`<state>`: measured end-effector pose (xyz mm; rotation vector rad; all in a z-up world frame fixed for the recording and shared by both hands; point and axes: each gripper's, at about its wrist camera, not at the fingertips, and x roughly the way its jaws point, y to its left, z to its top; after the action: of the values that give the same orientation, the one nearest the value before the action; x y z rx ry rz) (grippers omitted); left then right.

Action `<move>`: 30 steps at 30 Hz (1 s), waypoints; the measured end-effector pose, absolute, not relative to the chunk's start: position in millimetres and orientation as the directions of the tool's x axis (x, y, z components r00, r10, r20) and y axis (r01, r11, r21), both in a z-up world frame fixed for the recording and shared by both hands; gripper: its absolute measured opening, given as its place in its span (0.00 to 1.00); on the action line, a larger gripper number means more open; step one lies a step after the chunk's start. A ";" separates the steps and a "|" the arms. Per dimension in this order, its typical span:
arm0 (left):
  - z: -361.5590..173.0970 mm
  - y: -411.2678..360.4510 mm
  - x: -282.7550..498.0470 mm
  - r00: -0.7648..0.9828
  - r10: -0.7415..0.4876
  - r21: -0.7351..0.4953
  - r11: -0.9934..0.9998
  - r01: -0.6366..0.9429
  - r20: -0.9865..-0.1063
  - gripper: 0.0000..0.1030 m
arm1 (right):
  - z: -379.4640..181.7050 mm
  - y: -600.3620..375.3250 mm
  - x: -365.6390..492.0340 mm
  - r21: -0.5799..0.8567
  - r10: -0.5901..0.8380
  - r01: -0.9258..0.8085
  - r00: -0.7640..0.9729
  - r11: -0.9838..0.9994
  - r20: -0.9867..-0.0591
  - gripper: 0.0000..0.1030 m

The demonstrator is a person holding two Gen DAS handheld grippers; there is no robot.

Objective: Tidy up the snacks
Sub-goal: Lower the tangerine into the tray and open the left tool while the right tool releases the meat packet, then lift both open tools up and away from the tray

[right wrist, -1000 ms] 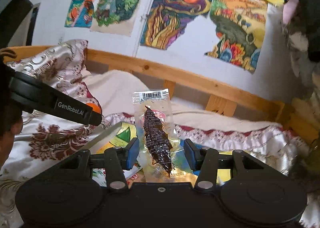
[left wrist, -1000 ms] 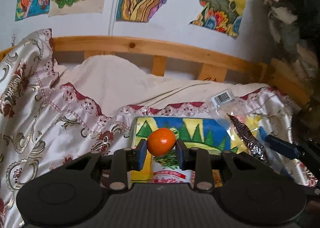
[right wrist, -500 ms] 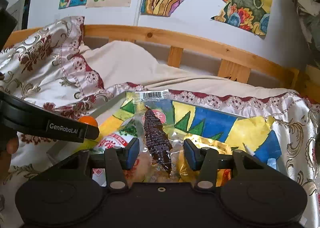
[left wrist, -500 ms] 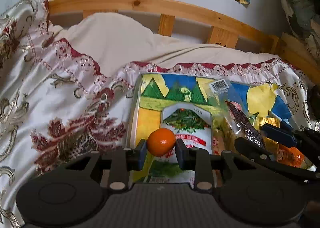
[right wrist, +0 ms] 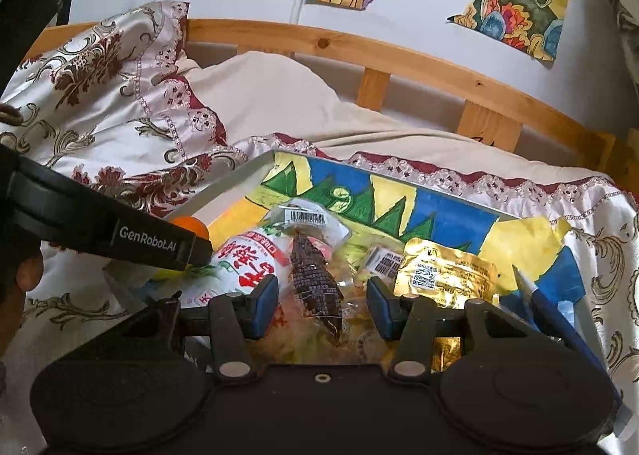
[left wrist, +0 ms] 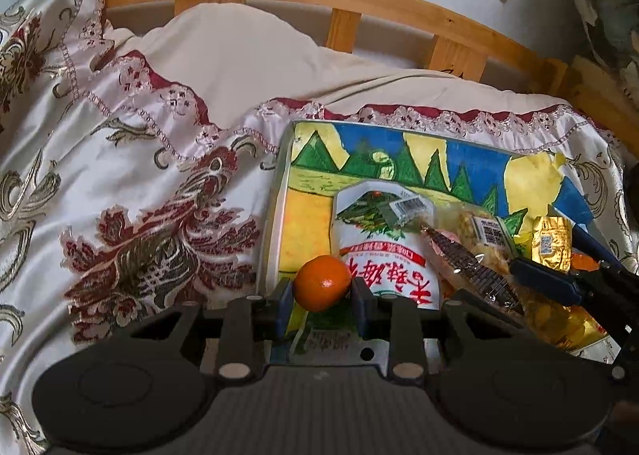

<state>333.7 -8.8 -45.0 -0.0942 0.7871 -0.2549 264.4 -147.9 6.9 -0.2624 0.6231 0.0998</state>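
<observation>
Clamping a tangerine (left wrist: 322, 283), the left gripper (left wrist: 322, 295) should release low over the tray (left wrist: 275, 215); the right gripper (right wrist: 321, 305) stands released around a snack packet (right wrist: 315, 283).

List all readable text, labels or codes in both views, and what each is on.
"GenRobot.AI": white print on the side of the left gripper, seen from the right wrist.
Red Chinese characters on the white snack bag: large, but I can't transcribe them reliably.
Barcode label on the clear packet with the dark snack: digits too small.
QR code on the gold packet: fine print unreadable.
QR label on the small gold wrapper: blurred.
</observation>
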 end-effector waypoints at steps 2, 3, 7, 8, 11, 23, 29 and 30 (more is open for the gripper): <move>-47.9 -7.9 333.9 0.674 -0.260 -0.181 0.966 0.186 -0.692 0.33 | 6.0 -147.8 263.9 -0.211 0.014 -0.171 0.808 0.962 -0.590 0.50; -48.8 -7.3 333.4 0.675 -0.257 -0.182 0.966 0.182 -0.692 0.33 | 5.7 -147.7 263.7 -0.213 0.014 -0.171 0.808 0.962 -0.590 0.50; -48.9 -4.6 332.5 0.675 -0.252 -0.191 0.968 0.164 -0.694 0.38 | 6.4 -148.3 263.0 -0.204 0.017 -0.168 0.810 0.964 -0.587 0.52; -47.7 -4.1 332.0 0.675 -0.249 -0.191 0.968 0.160 -0.695 0.41 | 7.1 -148.9 262.0 -0.193 0.021 -0.165 0.811 0.967 -0.585 0.53; -42.9 -2.5 328.6 0.679 -0.253 -0.200 0.967 0.157 -0.690 0.47 | 11.0 -149.2 256.5 -0.197 0.015 -0.152 0.824 0.969 -0.567 0.58; -2.7 7.5 296.8 0.751 -0.236 -0.193 0.970 0.146 -0.617 0.71 | 50.7 -162.4 221.0 -0.176 0.017 -0.116 0.875 0.978 -0.484 0.77; 22.0 15.0 270.5 0.802 -0.214 -0.166 0.975 0.145 -0.557 0.84 | 83.1 -172.0 196.1 -0.135 0.019 -0.085 0.900 0.987 -0.435 0.85; 26.0 16.7 264.9 0.809 -0.216 -0.168 0.975 0.146 -0.547 0.86 | 88.7 -172.9 191.4 -0.133 0.019 -0.083 0.905 0.988 -0.425 0.86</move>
<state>264.9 16.7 26.0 -0.1206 0.5987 -0.1936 191.4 -172.9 88.7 -0.1501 0.4366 0.0530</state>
